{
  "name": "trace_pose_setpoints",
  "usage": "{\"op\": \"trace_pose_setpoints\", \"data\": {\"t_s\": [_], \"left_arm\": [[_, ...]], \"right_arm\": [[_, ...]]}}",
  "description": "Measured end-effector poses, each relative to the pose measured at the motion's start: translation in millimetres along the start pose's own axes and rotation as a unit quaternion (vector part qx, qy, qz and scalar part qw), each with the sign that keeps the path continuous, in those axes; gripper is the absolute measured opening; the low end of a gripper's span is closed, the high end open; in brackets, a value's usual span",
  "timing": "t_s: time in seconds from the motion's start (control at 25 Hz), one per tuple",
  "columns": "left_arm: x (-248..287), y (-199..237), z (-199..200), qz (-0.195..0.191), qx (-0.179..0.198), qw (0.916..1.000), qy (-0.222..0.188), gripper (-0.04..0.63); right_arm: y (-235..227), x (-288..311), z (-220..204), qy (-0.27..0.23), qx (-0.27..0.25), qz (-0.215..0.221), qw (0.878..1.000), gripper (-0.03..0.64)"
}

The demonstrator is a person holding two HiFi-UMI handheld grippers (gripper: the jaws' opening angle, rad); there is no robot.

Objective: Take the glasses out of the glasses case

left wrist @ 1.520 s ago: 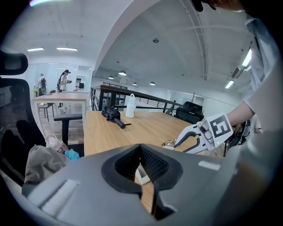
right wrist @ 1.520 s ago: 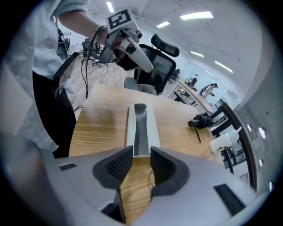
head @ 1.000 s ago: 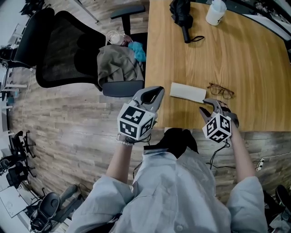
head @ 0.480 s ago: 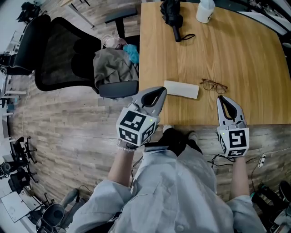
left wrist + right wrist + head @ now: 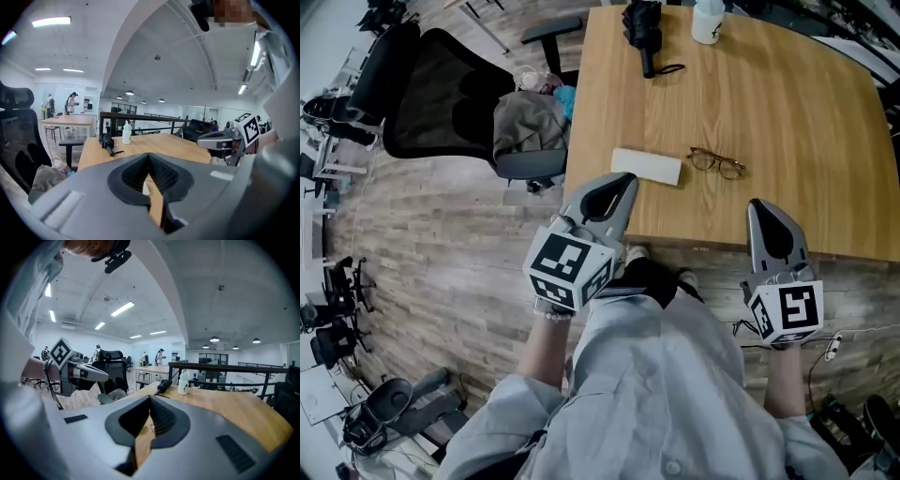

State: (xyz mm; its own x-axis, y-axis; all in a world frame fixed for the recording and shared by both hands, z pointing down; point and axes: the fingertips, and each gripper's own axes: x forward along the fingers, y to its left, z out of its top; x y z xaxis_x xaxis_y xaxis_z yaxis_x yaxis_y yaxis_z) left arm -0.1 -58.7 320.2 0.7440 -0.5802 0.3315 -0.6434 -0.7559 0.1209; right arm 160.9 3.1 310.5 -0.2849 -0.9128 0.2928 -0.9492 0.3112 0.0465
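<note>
Head view: the thin brown round-rimmed glasses point(image 5: 716, 163) are already out and lying on the light wooden counter point(image 5: 769, 103). They sit just right of the flat white rectangular glasses case point(image 5: 646, 167), close to it but not touching. Both are toward the near edge of the counter, the case closer to its left corner.

The left tool point(image 5: 615, 184) is held up at that left corner, with its tip just short of the case and not touching it. In the left gripper view its jaws are pressed together with nothing pinched, only a sliver of counter showing through the slit.

The right tool point(image 5: 766, 212) sits at the near edge, well clear of the glasses. Its jaws have just been closing, and in the right gripper view they're together on nothing. Each tool also shows up off to the side in the other one's view, so they're side by side and apart.

At the far end of the counter there's a folded black umbrella point(image 5: 643, 28) with a white plastic bottle point(image 5: 708, 21) next to it. On the wood plank floor point(image 5: 441, 244) to the left stands a black mesh office chair point(image 5: 427, 98) with a crumpled grey-brown jacket point(image 5: 525, 127) on the seat.
</note>
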Motion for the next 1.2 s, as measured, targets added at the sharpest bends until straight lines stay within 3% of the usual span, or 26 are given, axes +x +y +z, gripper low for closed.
{"op": "trace_pose_setpoints", "data": {"t_s": [0.44, 0.8, 1.2], "left_arm": [[-16.1, -81.5, 10.0, 0.069, -0.027, 0.9965, -0.039, 0.005], [-29.1, -109.4, 17.0, 0.072, -0.017, 0.9961, -0.048, 0.006], [-36.7, -101.9, 31.1, 0.051, -0.005, 0.9969, -0.06, 0.005]], "right_arm": [[-25.0, -70.4, -0.2, -0.035, 0.005, 0.047, 0.998, 0.002], [-19.4, -95.2, -0.6, -0.056, 0.015, 0.048, 0.997, 0.0], [-5.9, -95.6, 16.3, -0.074, 0.015, 0.028, 0.997, 0.0]]}}
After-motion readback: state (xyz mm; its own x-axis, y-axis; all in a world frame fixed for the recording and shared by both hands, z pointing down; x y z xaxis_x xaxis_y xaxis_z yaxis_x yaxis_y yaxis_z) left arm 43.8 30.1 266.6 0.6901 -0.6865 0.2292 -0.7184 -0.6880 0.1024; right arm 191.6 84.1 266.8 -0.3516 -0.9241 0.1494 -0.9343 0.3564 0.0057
